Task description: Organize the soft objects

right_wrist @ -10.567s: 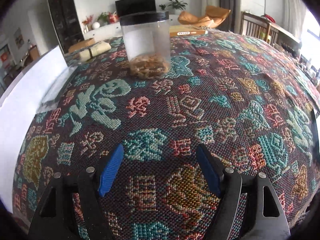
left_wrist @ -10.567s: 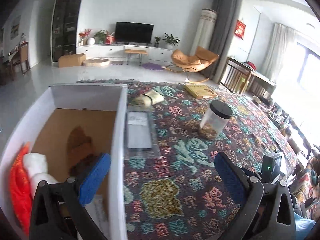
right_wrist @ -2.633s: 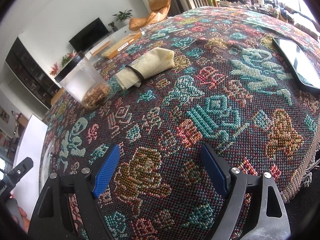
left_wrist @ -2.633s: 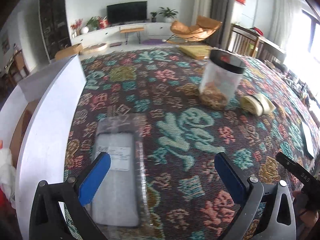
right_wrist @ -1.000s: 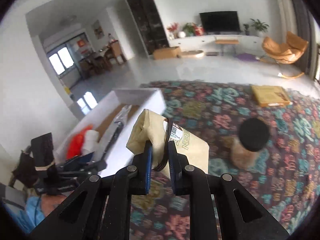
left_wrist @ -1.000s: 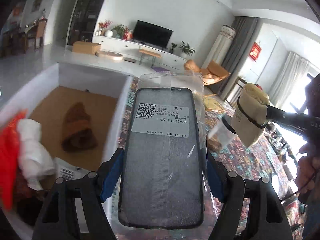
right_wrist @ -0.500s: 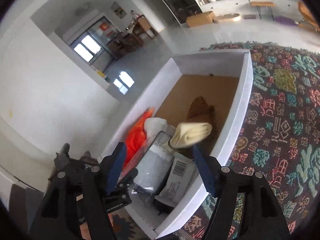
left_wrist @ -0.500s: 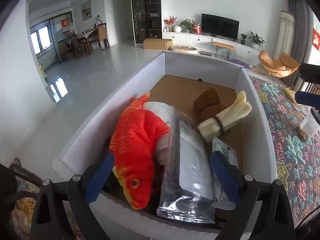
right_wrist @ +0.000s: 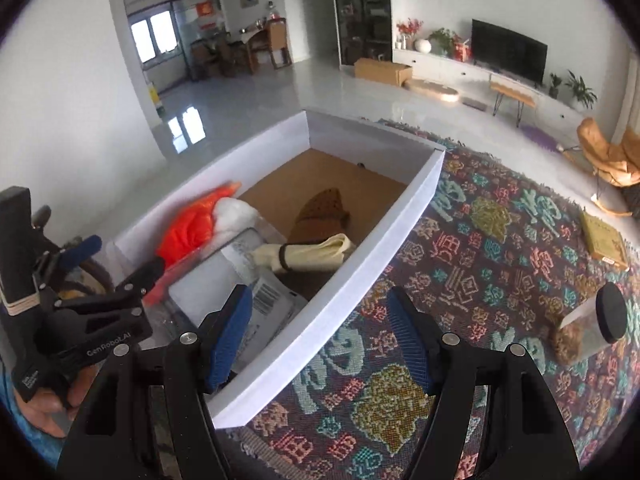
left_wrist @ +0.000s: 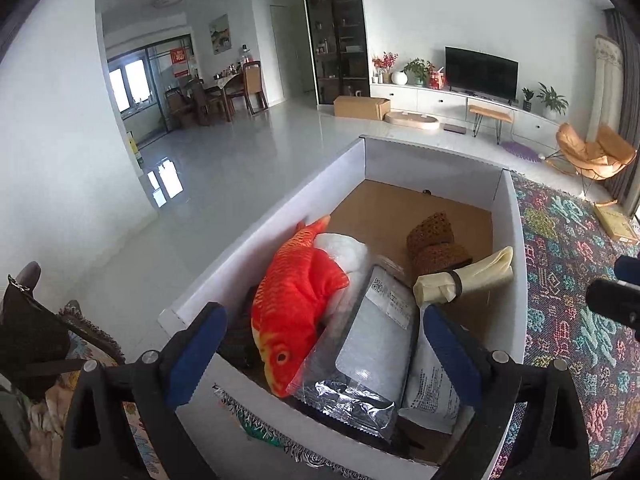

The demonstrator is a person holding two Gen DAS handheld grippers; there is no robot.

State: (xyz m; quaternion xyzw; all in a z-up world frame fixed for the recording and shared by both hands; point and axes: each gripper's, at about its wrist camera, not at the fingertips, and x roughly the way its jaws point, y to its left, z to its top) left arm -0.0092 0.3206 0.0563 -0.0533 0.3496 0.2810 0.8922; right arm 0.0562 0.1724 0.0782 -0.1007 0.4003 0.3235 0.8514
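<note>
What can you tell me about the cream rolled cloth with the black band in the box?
The cream rolled cloth is a soft, pale fabric roll cinched near one end by a black elastic band. It lies slantwise in the white box, one end propped against the right wall, the other overlapping the bagged grey phone case, beside the brown knitted item. No gripper touches it.

"GenRobot.AI" reads white along the left gripper [right_wrist: 116, 264] body; the labels on the clear pouch [left_wrist: 376, 344] are too small to read.

Both wrist views look steeply down, close, sharing the white box [left_wrist: 510, 264].
</note>
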